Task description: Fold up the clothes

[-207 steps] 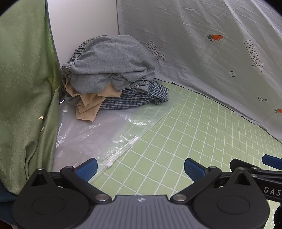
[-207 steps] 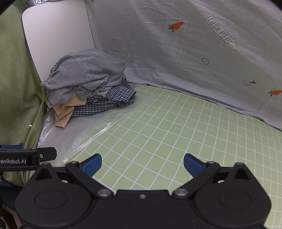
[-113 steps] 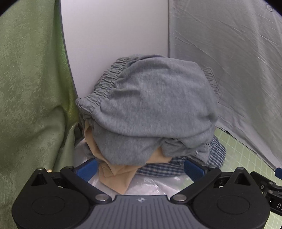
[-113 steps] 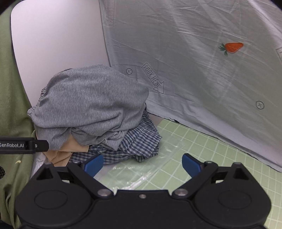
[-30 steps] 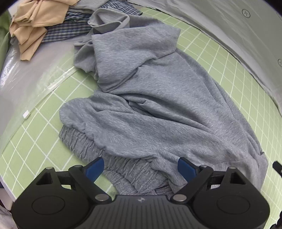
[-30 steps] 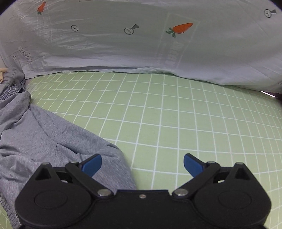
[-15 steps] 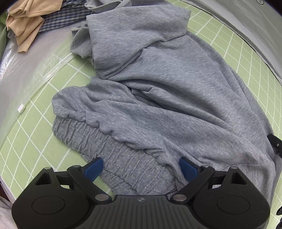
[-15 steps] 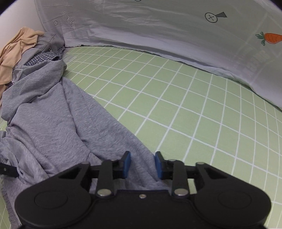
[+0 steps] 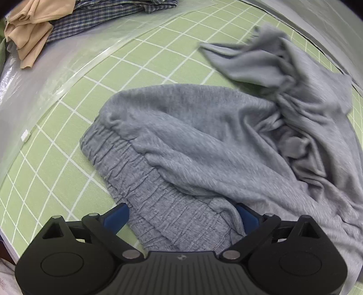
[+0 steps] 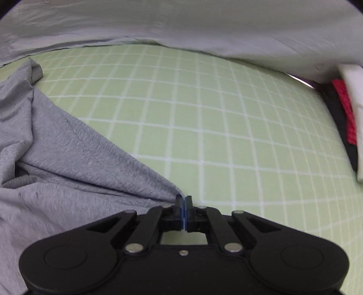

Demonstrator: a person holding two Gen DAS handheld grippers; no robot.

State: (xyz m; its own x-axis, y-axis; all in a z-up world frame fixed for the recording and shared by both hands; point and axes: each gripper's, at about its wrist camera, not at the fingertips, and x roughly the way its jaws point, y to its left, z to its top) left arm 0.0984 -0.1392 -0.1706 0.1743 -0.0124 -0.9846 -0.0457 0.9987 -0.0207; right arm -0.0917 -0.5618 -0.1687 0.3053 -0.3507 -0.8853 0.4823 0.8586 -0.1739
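A grey garment point(image 9: 204, 140) with a gathered elastic waistband point(image 9: 136, 177) lies crumpled on the green grid mat point(image 9: 158, 56). My left gripper point(image 9: 181, 217) points straight down over the waistband. Its jaws are opening wide, with the waistband lying between the blue pads; the right pad is partly under a fold. In the right wrist view the same grey garment point(image 10: 68, 158) is drawn to a taut point at my right gripper point(image 10: 183, 202), which is shut on its edge. The garment's far end is bunched up and blurred.
A tan garment point(image 9: 29, 34) and a checked garment point(image 9: 95, 15) lie piled on a clear plastic bag point(image 9: 45, 74) at the mat's far left. A grey sheet point(image 10: 181, 22) hangs behind the mat. A red and white object point(image 10: 347, 109) sits at the right edge.
My right gripper went from open to shut on the garment's edge and drew it sideways. The garment's far end came off the pile and bunched up. The left gripper closed in on the waistband.
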